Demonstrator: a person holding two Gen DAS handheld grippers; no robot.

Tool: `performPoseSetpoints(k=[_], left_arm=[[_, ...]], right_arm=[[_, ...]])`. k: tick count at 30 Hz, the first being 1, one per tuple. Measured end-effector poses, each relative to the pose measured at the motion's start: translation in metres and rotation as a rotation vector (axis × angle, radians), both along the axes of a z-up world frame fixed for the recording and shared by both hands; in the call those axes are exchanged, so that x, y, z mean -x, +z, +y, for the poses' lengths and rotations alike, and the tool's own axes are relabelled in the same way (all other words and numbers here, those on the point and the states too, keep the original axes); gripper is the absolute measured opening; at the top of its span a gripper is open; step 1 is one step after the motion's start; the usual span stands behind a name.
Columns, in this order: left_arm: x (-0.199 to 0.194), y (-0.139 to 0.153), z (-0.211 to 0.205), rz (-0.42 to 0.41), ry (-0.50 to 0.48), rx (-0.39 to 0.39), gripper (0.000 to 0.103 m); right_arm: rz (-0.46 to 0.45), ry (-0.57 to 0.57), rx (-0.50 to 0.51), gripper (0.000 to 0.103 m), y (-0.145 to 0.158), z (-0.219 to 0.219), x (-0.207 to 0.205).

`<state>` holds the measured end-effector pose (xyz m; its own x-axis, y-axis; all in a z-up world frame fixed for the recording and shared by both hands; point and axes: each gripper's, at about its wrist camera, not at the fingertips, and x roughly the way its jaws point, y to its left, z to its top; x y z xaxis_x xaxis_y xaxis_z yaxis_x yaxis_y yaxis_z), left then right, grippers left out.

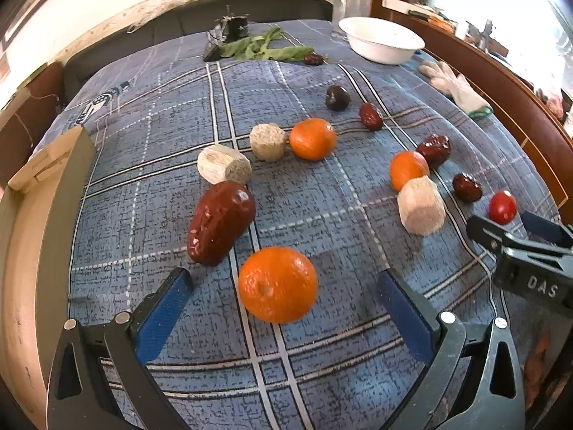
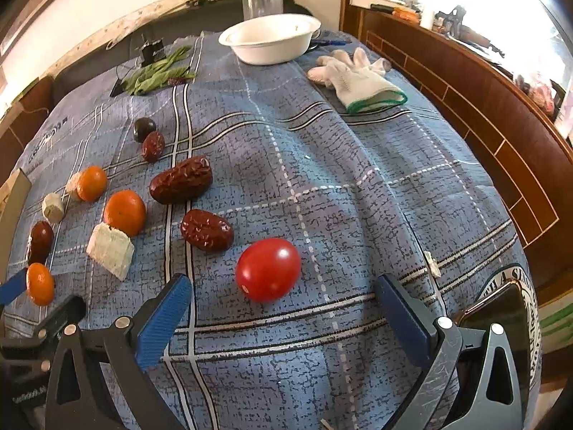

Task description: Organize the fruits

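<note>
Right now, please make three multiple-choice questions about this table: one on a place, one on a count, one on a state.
1. Where is the white bowl?
A. at the far end of the cloth, beside the glove
B. between the left gripper's fingers
C. on the floor

2. How many oranges lie on the cloth?
A. one
B. three
C. six

3. What is the state of the right gripper?
A. shut on the tomato
B. open, tomato ahead between its fingers
C. out of view

Answers:
1 A, the bowl stands far back near the white glove.
2 B, three oranges show.
3 B, both fingers stand apart from the tomato.
</note>
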<state>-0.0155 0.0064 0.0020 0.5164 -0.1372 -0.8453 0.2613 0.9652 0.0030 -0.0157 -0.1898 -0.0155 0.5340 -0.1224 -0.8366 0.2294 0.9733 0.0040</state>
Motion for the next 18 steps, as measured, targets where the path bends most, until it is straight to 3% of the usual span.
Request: performPoseSetpoints(k=[3,5,7,10,14,15,17,18], left_arm=[[0.000,0.003,0.005,0.027,-0.011,0.024,0.101],[0.004,0.007,0.012,0.018,-0.005,0.069,0.087],[0.009,0.015,0.018,-0.007,0.002,0.107,0.081],[0.024,0.041,0.032,-0.158,0.053,0.125,0.081],[0.048,0.079,0.044,-0.369,0.096,0.136,0.083],[0.054,0.090,0.048,-0.415,0.101,0.154,0.086],[0.063,0.105,0.052,-0.478,0.111,0.170,0.103],[0.067,0.112,0.054,-0.506,0.121,0.169,0.103]], right_arm=[[0.011,-0.016,0.003,0.103,0.001,0.001,-0.001],[0.023,-0.018,-0.002,0.103,0.002,0.001,-0.002],[0.022,-0.019,-0.024,0.102,0.005,0.000,0.000],[-0.029,-0.026,-0.074,0.103,0.014,-0.002,0.010],[-0.150,-0.041,-0.040,0.103,0.038,0.003,0.029],[-0.173,-0.040,-0.038,0.103,0.043,0.004,0.032],[-0.257,-0.036,-0.025,0.103,0.057,0.009,0.043],[-0.315,-0.040,0.003,0.103,0.067,0.013,0.052]])
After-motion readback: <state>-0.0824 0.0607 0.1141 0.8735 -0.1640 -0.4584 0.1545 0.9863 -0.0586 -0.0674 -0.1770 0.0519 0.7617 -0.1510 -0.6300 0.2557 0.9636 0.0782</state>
